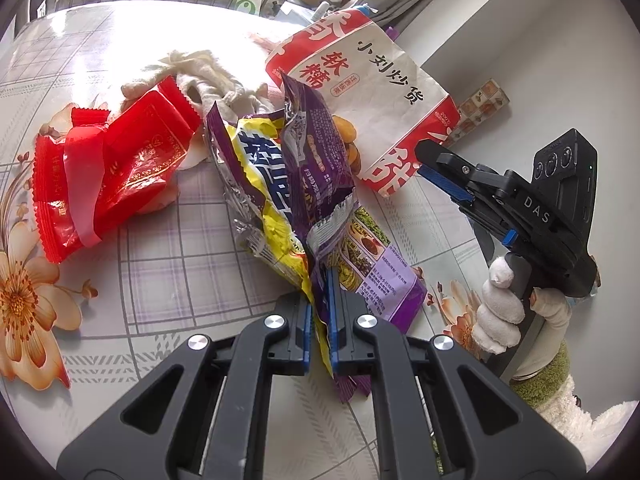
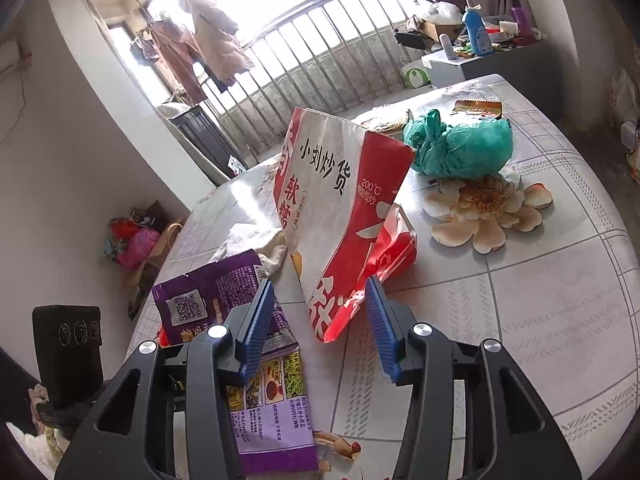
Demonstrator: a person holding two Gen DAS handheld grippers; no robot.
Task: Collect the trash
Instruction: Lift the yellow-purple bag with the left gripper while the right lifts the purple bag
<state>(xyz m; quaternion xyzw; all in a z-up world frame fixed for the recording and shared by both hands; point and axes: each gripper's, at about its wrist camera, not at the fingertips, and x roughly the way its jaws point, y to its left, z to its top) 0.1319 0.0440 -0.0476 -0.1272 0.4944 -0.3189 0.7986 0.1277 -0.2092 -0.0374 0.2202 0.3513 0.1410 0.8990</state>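
Your left gripper [image 1: 320, 320] is clenched on the purple-and-yellow snack bag [image 1: 288, 168], low centre of the left wrist view; the blue pads pinch its crumpled lower edge. The bag stands torn open, silver foil lining showing, purple back panel with printed text trailing onto the table [image 1: 180, 240].

Your right gripper [image 2: 320, 320] is released, its jaws standing apart with the bottom corner of the red-and-white paper bag [image 2: 340, 208] between them; the pads don't press it. That bag leans upright at centre frame, creased, black Chinese lettering on white, red bands at top and bottom.

Red plastic wrapper [image 1: 108, 168] lies crumpled at left of the left wrist view, beside a white cloth glove [image 1: 208, 76]. Knotted green plastic bag [image 2: 460, 148] sits upper right of the right wrist view, well apart. Your gloved hand [image 1: 500, 312] grips the right handle.
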